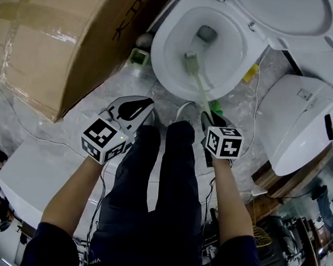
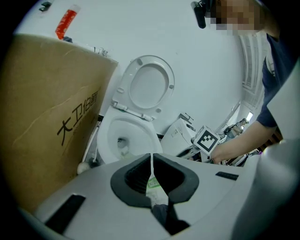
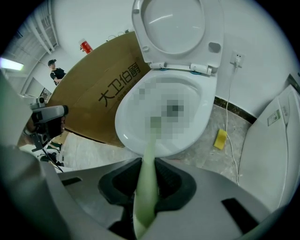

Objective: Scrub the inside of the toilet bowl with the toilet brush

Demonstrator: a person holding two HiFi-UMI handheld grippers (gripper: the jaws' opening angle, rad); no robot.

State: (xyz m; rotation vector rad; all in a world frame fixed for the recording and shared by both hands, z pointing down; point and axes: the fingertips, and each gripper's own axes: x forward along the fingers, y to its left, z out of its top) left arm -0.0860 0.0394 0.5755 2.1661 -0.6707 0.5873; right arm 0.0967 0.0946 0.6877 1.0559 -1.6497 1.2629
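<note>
Right tongs point(image 3: 146, 183) pinch slim pale-green toilet brush point(image 1: 193, 66) inside glossy white bowl point(image 1: 161, 54).

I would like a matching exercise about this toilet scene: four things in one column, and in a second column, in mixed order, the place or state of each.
Column one
1. toilet brush
2. toilet lid
3. cardboard box
4. yellow object

Column two
A. lying on the floor beside the bowl
B. raised, standing open
C. handle held between the fingers of the right gripper, head down inside the toilet bowl
D. brown, next to the toilet, with black print on its side

Right pairs: 1-C, 2-B, 3-D, 4-A.
</note>
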